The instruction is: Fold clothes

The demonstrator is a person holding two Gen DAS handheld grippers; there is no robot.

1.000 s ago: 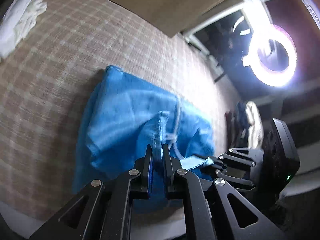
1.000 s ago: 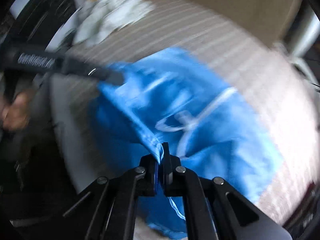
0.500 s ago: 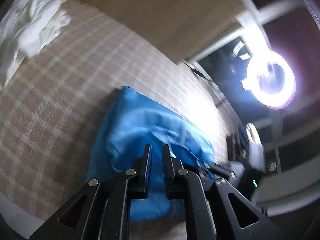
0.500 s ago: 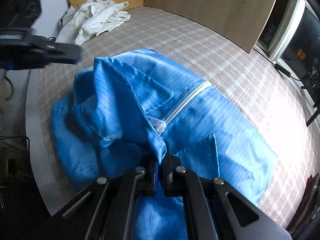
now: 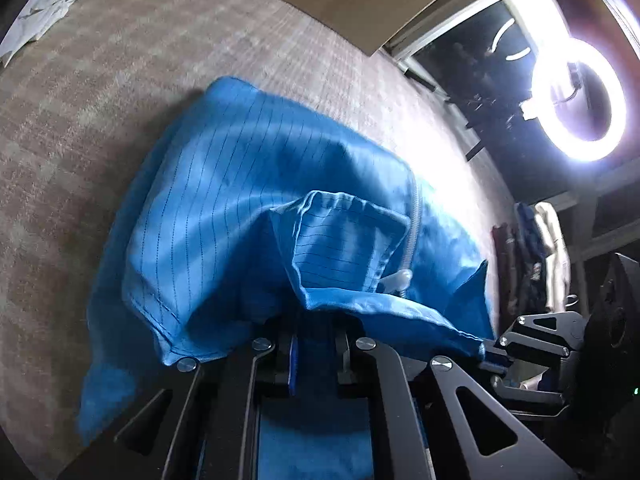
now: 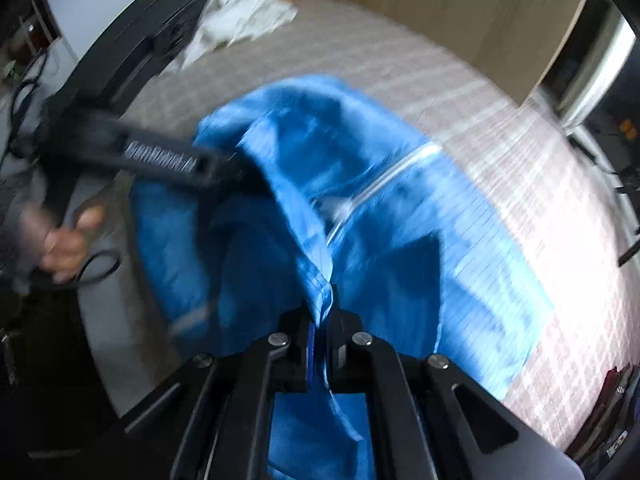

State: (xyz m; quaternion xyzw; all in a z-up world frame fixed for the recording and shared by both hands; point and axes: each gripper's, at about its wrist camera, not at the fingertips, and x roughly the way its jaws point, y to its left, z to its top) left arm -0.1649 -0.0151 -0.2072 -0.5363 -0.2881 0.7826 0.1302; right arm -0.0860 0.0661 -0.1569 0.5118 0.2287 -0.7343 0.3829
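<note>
Both claws point steeply down at the blue jacket point(image 5: 248, 208): left claw point(image 5: 316, 344) and right claw point(image 6: 320, 320) each pinch its fabric; a hand point(image 6: 66, 240) grips the left handle.

A room fitted out for recording is suggested, rather than a lived-in home. A large table point(image 5: 120, 80) is covered with a checked beige cloth, and a plain wooden board point(image 6: 460, 12) is stood behind it. A lit ring lamp point(image 5: 578, 100) is mounted at one side. Clothes point(image 5: 548, 256) are hung on a rack nearby, and a heap of white garments point(image 6: 244, 12) is left on the far corner.
</note>
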